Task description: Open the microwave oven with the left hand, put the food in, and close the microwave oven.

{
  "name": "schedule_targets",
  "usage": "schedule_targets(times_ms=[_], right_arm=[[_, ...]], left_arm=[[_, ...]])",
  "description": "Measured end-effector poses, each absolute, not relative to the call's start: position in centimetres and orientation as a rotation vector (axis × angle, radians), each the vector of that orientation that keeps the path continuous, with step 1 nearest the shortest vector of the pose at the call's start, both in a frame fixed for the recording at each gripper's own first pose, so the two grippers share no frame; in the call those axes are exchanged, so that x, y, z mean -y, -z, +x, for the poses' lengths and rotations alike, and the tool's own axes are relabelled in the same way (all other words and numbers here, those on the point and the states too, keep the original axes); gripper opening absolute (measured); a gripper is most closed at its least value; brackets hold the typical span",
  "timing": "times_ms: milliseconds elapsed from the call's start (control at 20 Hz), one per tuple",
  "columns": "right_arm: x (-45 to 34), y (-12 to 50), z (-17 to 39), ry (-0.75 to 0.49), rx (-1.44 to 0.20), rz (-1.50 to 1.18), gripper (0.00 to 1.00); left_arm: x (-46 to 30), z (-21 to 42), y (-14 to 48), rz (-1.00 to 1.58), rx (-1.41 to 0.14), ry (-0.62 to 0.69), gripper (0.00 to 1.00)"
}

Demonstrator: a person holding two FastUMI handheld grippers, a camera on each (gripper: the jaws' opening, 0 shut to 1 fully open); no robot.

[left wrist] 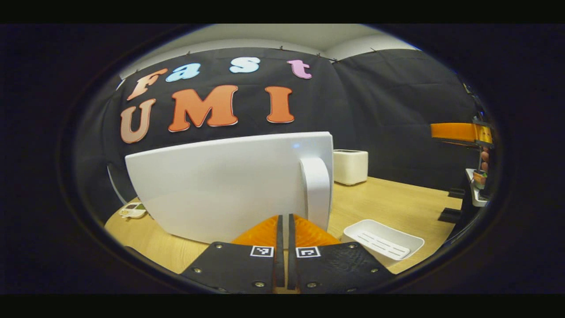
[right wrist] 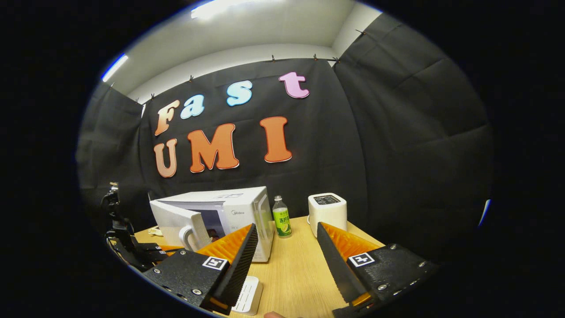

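Note:
The white microwave (right wrist: 240, 205) stands on the wooden table (right wrist: 295, 269) with its door (right wrist: 174, 223) swung partly open. In the left gripper view the door (left wrist: 220, 185) is close in front, its upright handle (left wrist: 317, 190) just to the right of my left gripper (left wrist: 284, 217). That gripper is shut with nothing between its fingers, its tips at the door's lower edge. My right gripper (right wrist: 286, 229) is held open and bare over the table, well back from the microwave. The cavity behind the door is dim, so I cannot tell what is inside.
A green-labelled bottle (right wrist: 281, 218) and a white toaster (right wrist: 327, 212) stand to the right of the microwave. An empty white tray (left wrist: 384, 240) lies on the table near the door. A small white object (left wrist: 132, 210) sits at the table's left edge.

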State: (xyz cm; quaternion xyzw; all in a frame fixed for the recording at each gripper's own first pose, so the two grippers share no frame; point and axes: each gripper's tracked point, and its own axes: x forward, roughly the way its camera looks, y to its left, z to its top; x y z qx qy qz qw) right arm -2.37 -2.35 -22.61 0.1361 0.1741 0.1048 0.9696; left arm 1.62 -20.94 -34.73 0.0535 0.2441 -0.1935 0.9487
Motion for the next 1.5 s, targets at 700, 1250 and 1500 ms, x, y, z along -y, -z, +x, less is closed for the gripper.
schedule_targets(times_ms=[700, 1250, 1500], right_arm=[[3.8, 21.2, -2.5, -0.193, -0.331, 0.138, 0.87], [2.1, 19.4, -2.7, -0.199, -0.326, 0.127, 0.87], [1.9, 17.3, -1.6, -0.190, -0.302, 0.075, 0.87]], left_arm=[[23.8, 10.2, 37.3, 0.017, -0.494, 0.294, 0.00], [22.9, 10.2, 35.7, 0.026, -0.567, 0.275, 0.01], [20.6, 9.4, 27.1, 0.047, -0.477, 0.257, 0.01]])
